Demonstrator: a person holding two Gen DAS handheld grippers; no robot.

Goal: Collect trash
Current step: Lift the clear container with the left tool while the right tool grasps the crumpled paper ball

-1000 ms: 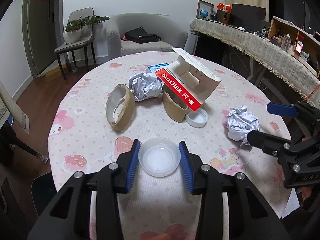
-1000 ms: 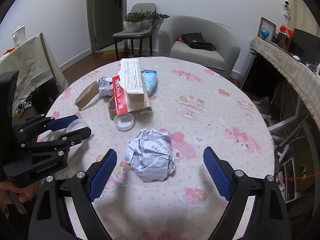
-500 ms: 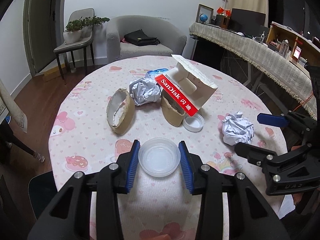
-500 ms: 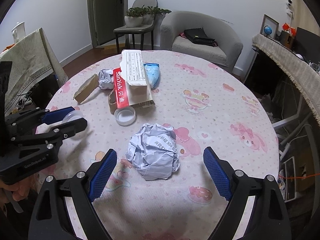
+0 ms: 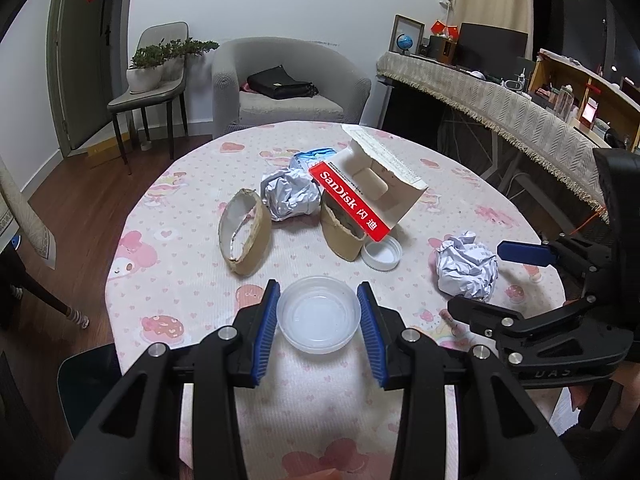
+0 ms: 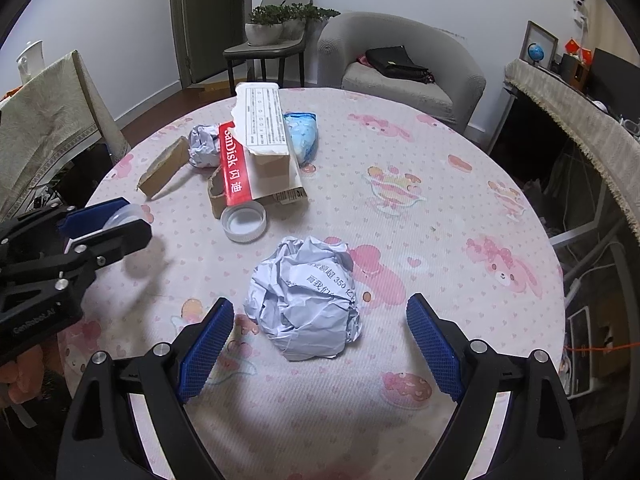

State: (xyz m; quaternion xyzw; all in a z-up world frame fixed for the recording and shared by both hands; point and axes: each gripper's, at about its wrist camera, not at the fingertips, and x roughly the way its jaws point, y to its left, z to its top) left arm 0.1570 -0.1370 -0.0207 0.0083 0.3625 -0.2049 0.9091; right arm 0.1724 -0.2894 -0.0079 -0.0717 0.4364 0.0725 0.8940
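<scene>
My left gripper [image 5: 318,320] is shut on a clear plastic lid [image 5: 318,318], held just above the pink tablecloth; it also shows at the left of the right wrist view [image 6: 106,220]. My right gripper [image 6: 320,344] is open, its blue pads on either side of a crumpled paper ball [image 6: 304,300], not touching it. The same ball [image 5: 466,266] lies by the right gripper [image 5: 500,276] in the left wrist view. A torn SanDisk box [image 5: 368,188], two cardboard pieces [image 5: 244,236], a white cap [image 5: 382,254], a second paper ball [image 5: 290,196] and a blue wrapper [image 6: 302,136] lie further back.
The round table [image 6: 460,208] has a pink patterned cloth. A grey armchair [image 5: 288,80] with a black bag, a chair with potted plants [image 5: 160,76] and a long draped counter [image 5: 500,108] stand beyond it. A cloth-draped chair [image 6: 52,116] stands at the left.
Both grippers have pulled back and risen slightly from the table. The left stays shut on the lid. The paper ball sits nearer the right gripper's open pads.
</scene>
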